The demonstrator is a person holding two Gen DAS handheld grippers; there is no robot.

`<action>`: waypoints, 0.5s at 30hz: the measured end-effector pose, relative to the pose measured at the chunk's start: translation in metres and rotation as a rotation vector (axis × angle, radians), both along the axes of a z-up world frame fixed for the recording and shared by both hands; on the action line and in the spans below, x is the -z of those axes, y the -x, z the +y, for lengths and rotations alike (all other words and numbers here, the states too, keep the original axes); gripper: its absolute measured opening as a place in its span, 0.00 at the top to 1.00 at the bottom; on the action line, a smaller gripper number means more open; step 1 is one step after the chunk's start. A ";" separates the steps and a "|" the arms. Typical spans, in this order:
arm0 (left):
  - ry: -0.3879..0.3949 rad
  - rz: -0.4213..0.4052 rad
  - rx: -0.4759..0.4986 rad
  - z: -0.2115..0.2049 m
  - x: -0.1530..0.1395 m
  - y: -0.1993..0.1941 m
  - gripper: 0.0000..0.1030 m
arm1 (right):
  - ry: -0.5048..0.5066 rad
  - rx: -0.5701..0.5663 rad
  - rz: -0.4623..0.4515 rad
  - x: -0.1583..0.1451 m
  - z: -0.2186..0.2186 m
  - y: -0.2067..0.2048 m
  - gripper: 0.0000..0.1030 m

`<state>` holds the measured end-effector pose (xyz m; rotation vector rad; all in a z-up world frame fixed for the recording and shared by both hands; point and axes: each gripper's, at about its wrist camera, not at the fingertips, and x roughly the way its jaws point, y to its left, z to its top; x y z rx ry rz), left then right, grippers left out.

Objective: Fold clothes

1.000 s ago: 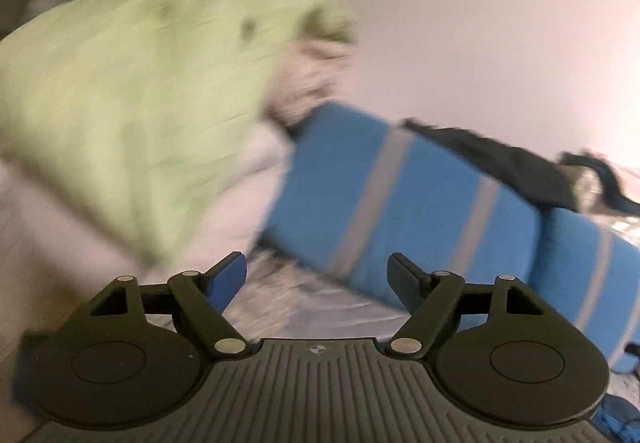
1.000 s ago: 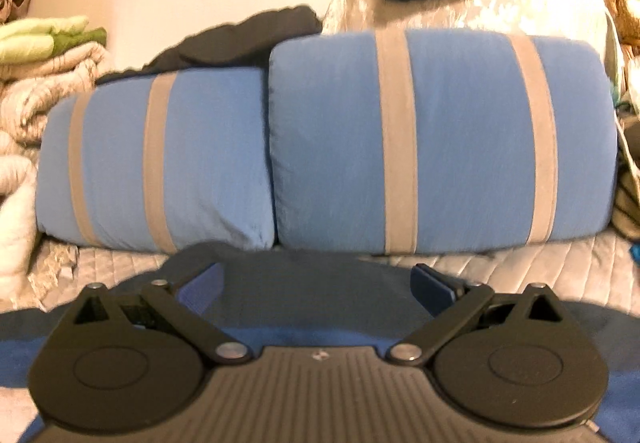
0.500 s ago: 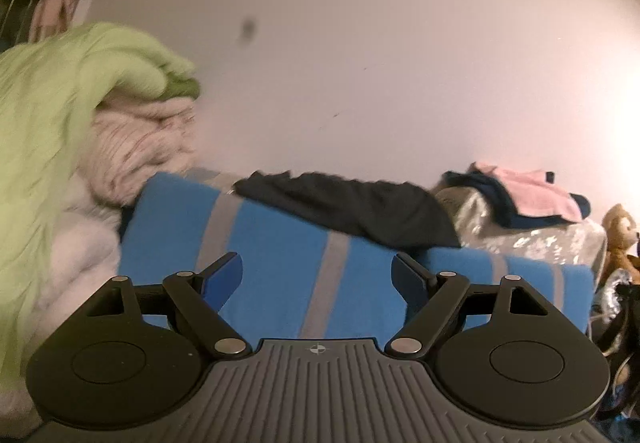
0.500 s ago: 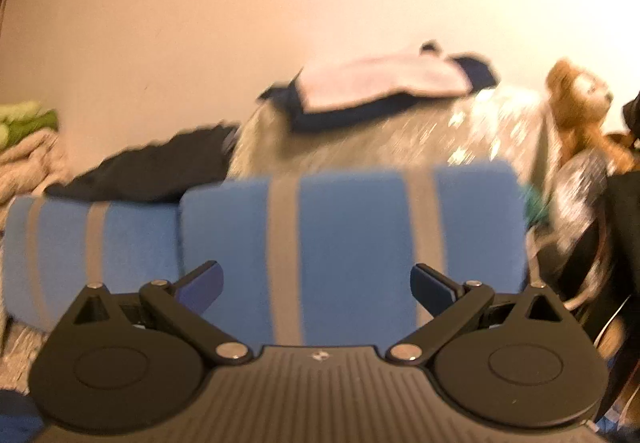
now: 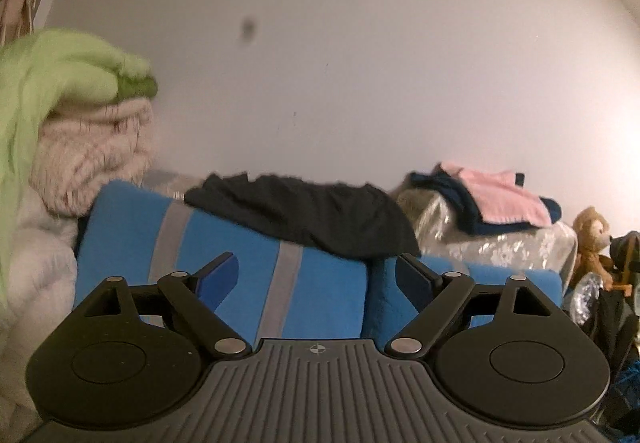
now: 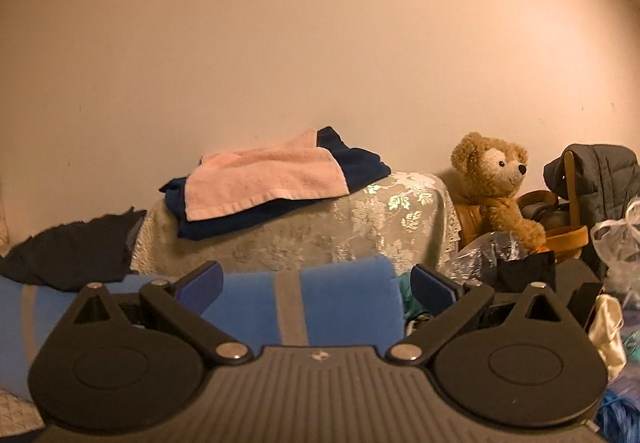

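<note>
My left gripper (image 5: 316, 275) is open and empty, raised and facing the wall above two blue striped pillows (image 5: 224, 267). A black garment (image 5: 312, 215) lies crumpled on top of the pillows. A pink towel (image 5: 500, 199) lies on a dark blue garment (image 5: 452, 203) on a lace-covered mound. My right gripper (image 6: 316, 285) is open and empty, raised in front of a blue pillow (image 6: 320, 303). Beyond it lie the pink towel (image 6: 264, 175), the dark blue garment (image 6: 360, 163) and the black garment (image 6: 72, 251).
A stack of green and cream blankets (image 5: 80, 131) stands at the left. A teddy bear (image 6: 496, 179), a basket (image 6: 568, 235), a grey jacket (image 6: 600, 171) and a plastic bag (image 6: 620, 239) crowd the right. The lace-covered mound (image 6: 340, 231) sits behind the pillows.
Both grippers have lifted and tilted up from the bed towards the wall. The dark cloth under the right gripper has dropped out of view. The left view swung right off the green blanket.
</note>
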<state>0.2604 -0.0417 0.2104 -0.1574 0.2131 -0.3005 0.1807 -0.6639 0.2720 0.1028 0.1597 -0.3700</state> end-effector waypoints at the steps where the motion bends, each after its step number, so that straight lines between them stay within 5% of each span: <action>1: -0.002 0.016 0.002 0.001 0.007 -0.004 0.16 | 0.008 -0.013 0.018 0.004 0.000 -0.002 0.00; 15: -0.025 0.193 0.031 0.005 0.099 -0.062 0.16 | 0.080 -0.339 0.286 0.103 0.038 -0.057 0.00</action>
